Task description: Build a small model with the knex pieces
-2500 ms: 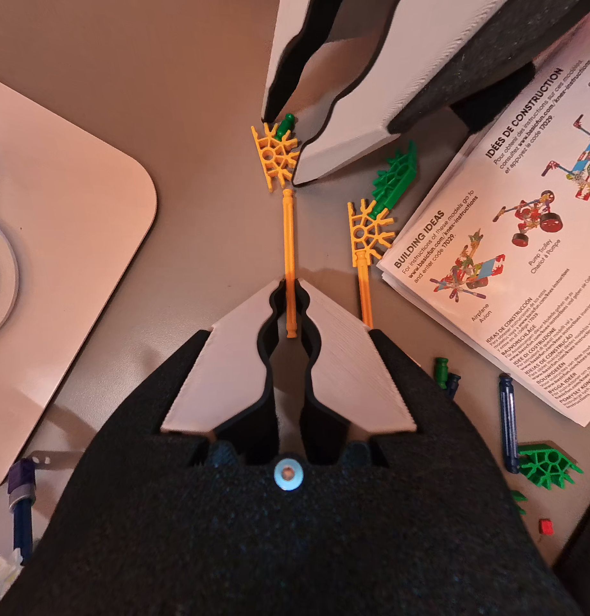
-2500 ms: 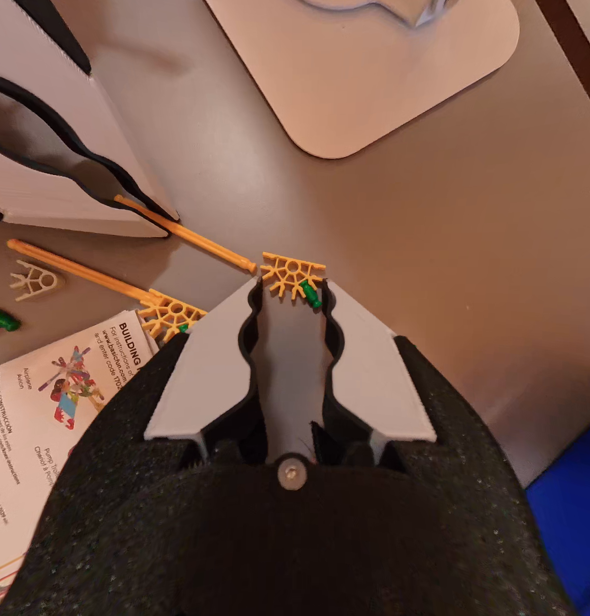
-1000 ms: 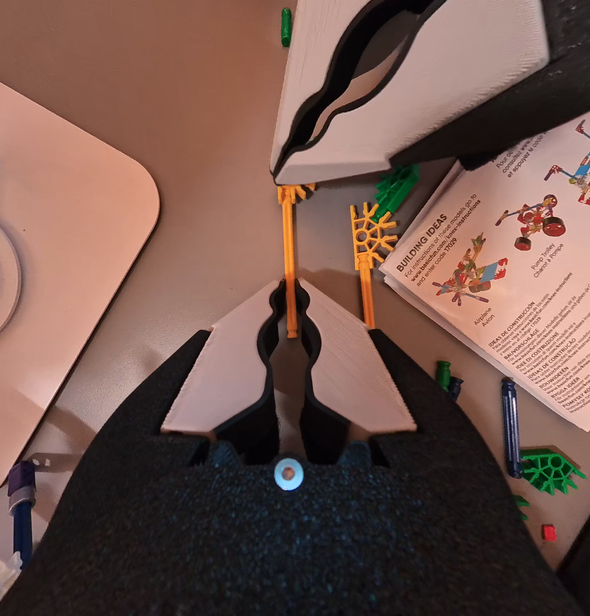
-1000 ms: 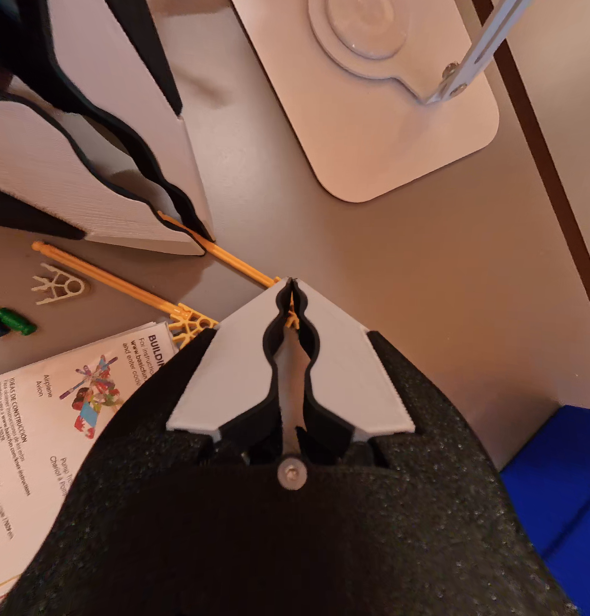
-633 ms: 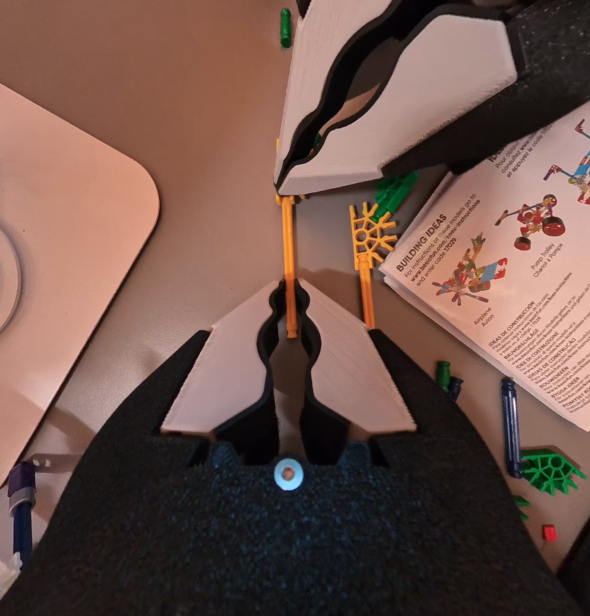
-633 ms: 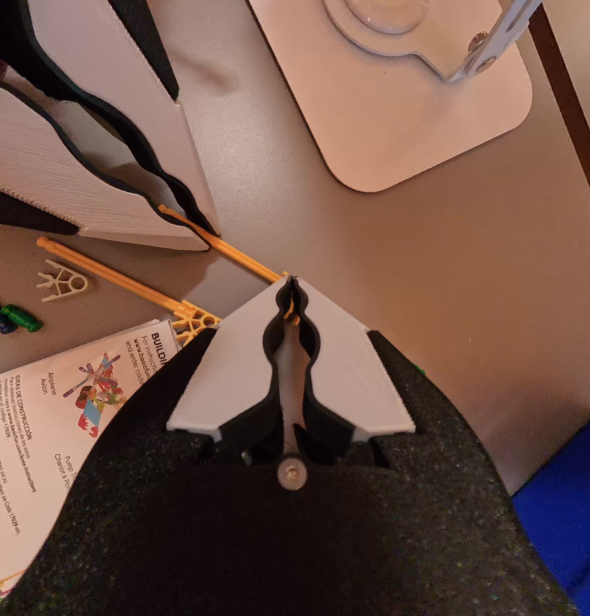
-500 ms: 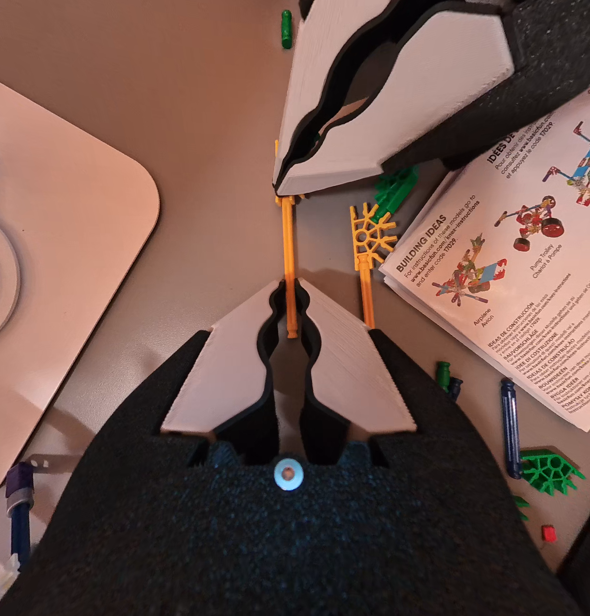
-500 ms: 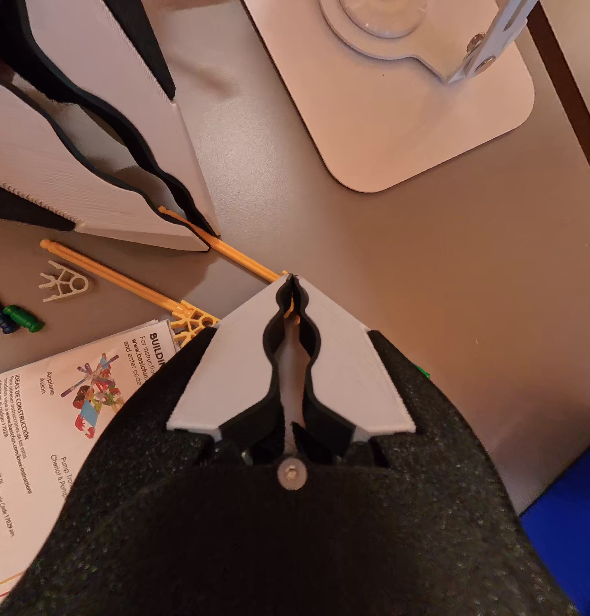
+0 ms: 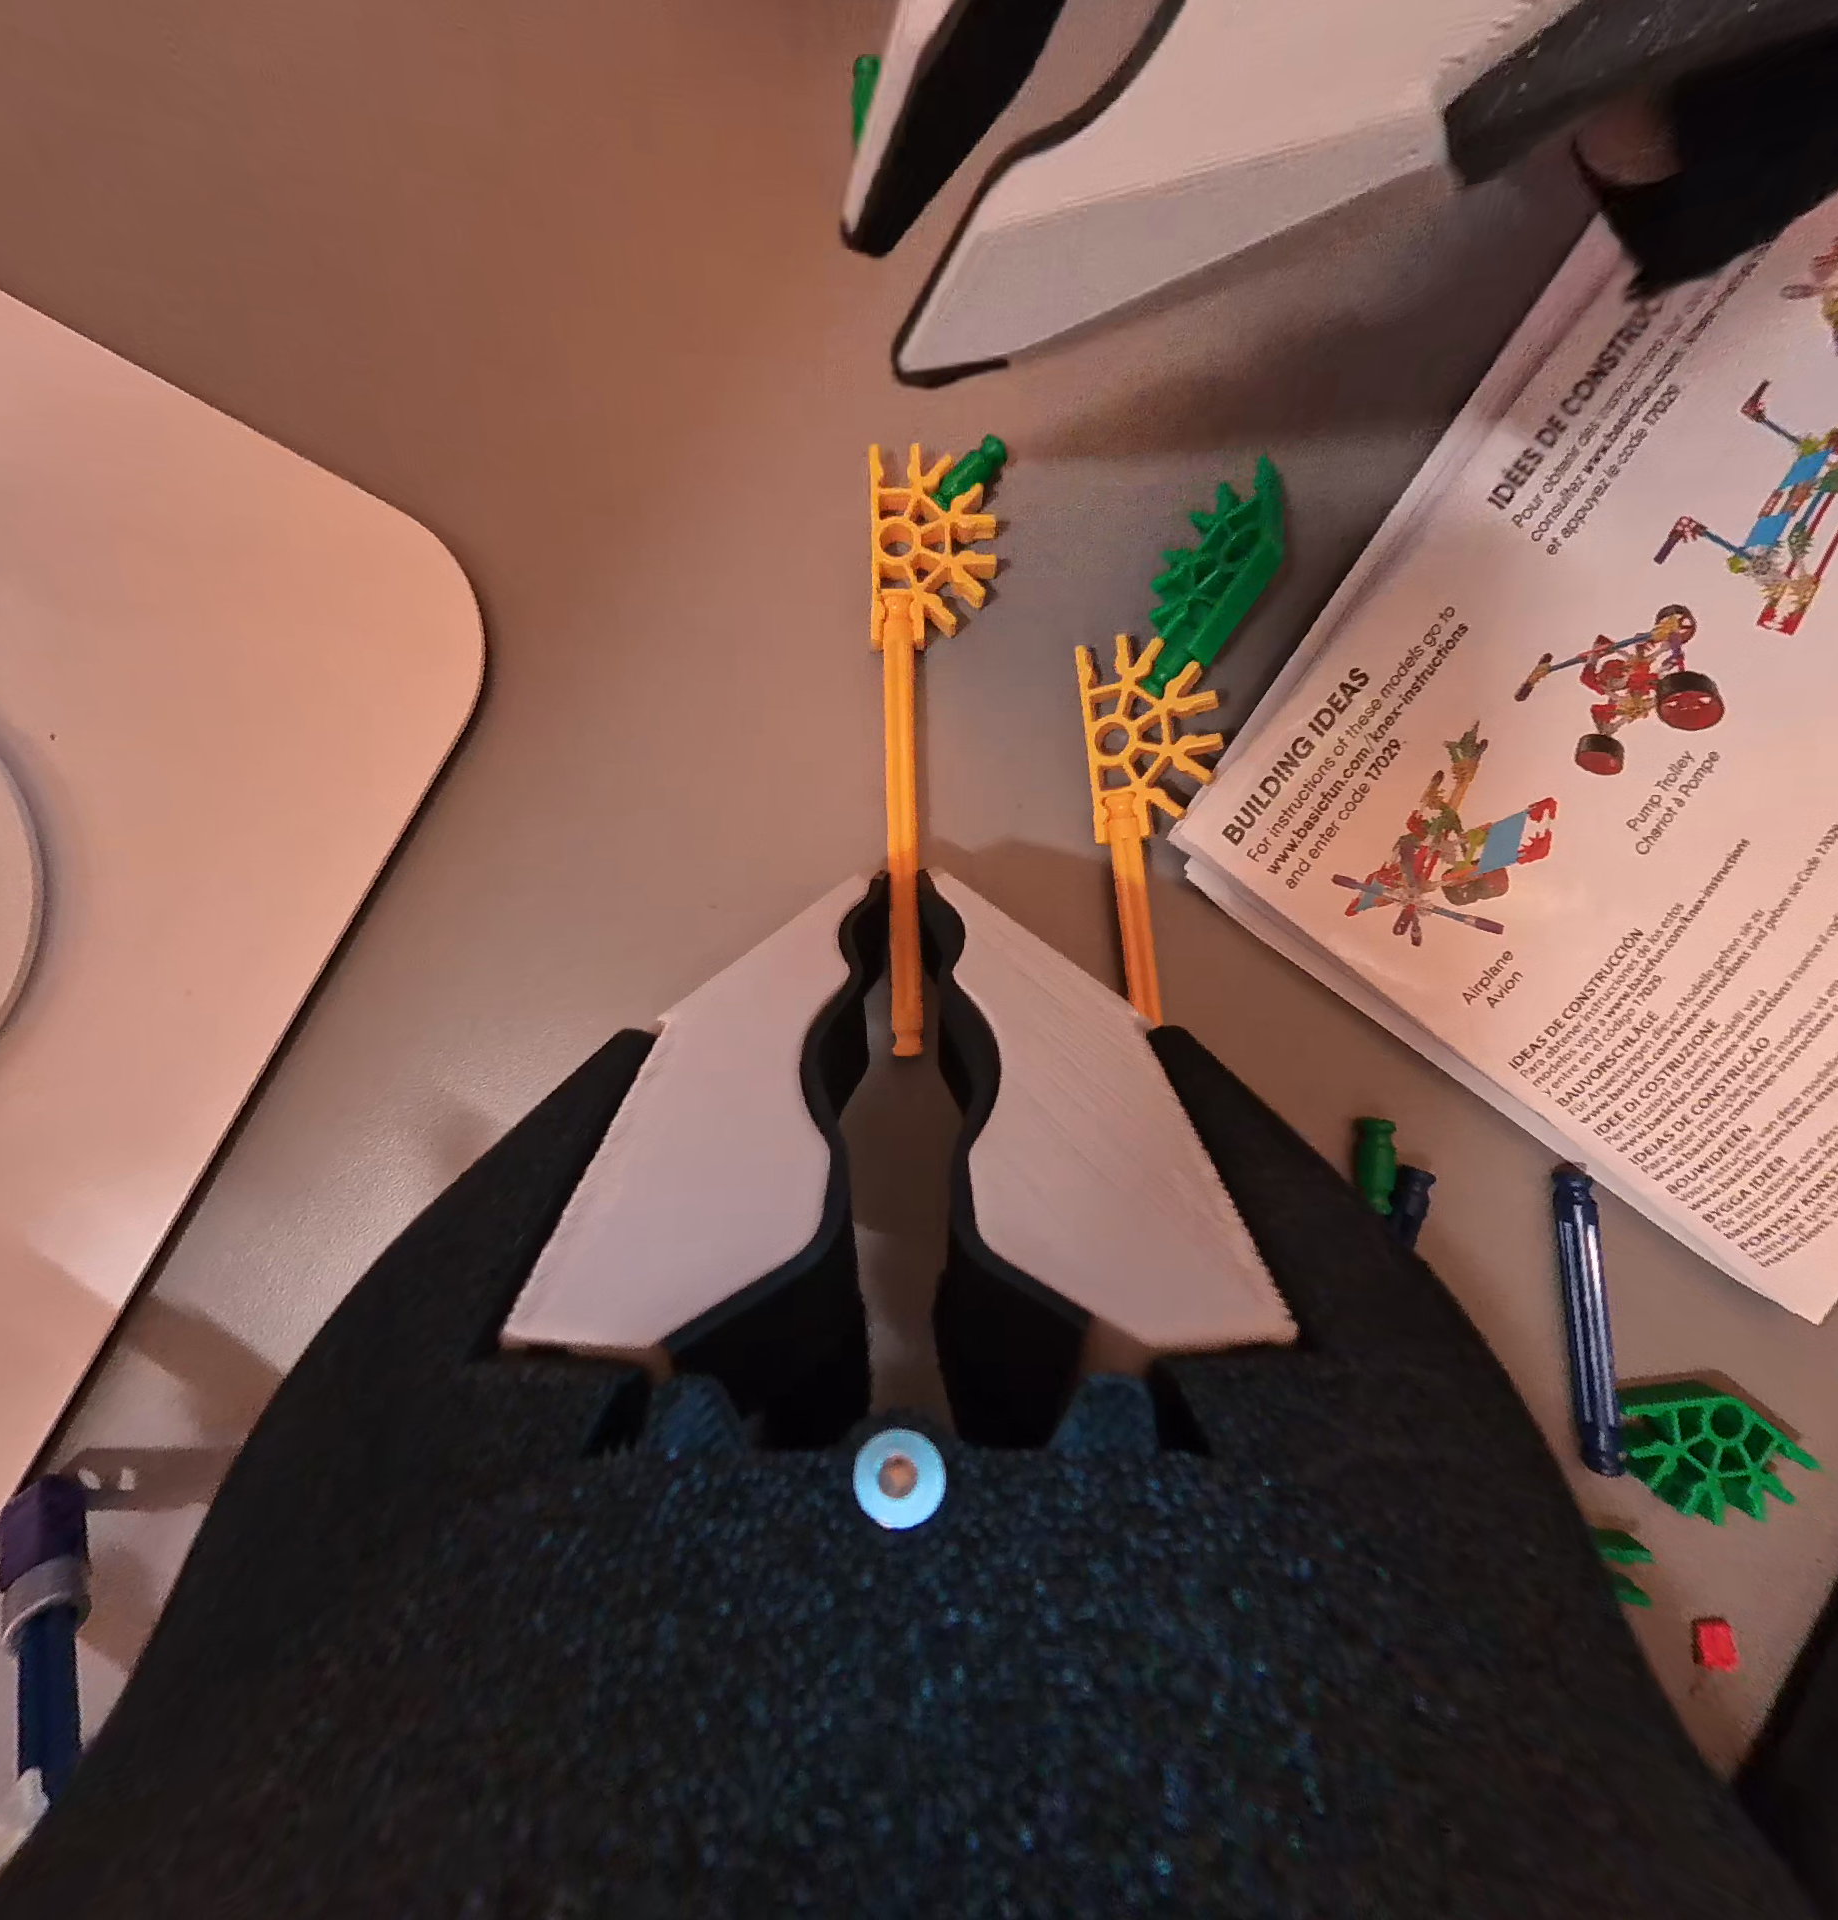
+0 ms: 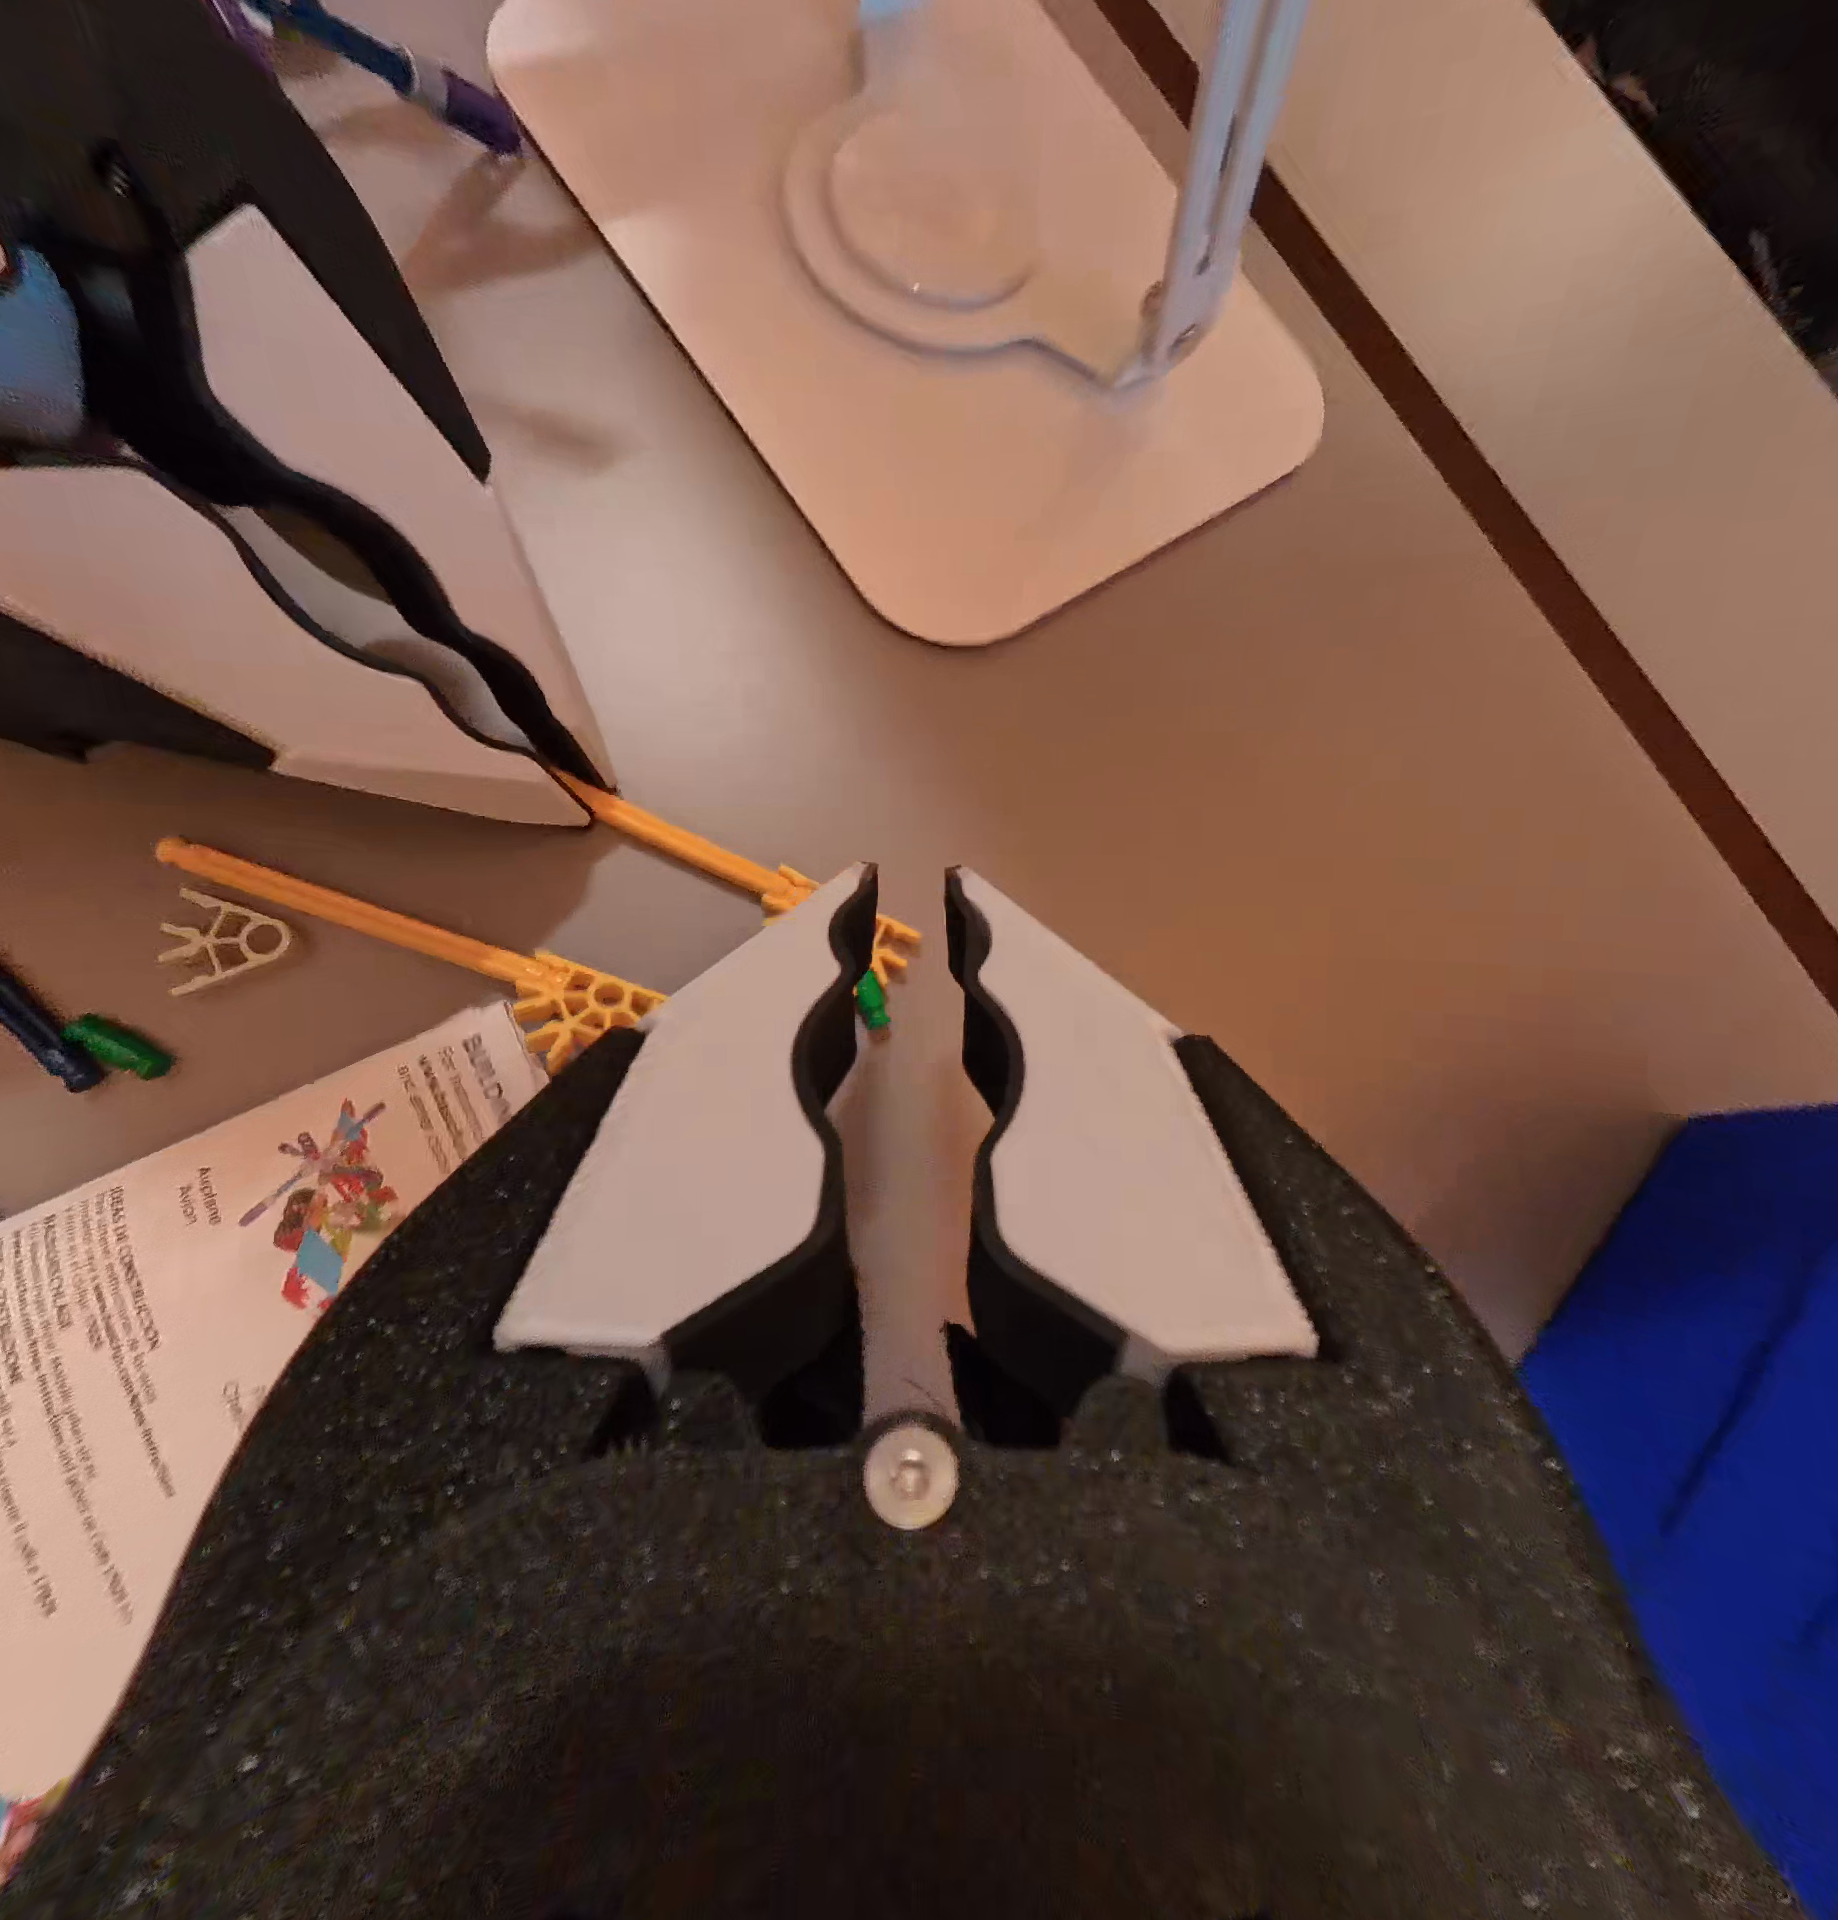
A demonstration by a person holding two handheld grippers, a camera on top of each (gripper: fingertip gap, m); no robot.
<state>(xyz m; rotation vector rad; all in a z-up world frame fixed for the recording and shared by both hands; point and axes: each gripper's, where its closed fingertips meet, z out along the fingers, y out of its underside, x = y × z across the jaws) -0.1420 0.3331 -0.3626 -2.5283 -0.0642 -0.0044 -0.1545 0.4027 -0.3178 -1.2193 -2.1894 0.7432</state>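
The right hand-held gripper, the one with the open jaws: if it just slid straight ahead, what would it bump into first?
Probably the orange snowflake-shaped plastic connector with its short green plastic peg, lying just past the right hand-held gripper; beyond them, bare tan tabletop. Height is unclear.

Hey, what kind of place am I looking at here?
Probably a desk or hobby worktable: a smooth grey-brown tabletop strewn with orange plastic construction-toy rods, a printed paper instruction leaflet, and a flat pale stand base.

Brown tabletop (image 10: 1154, 779), pale stand base (image 10: 946, 499), warm light.
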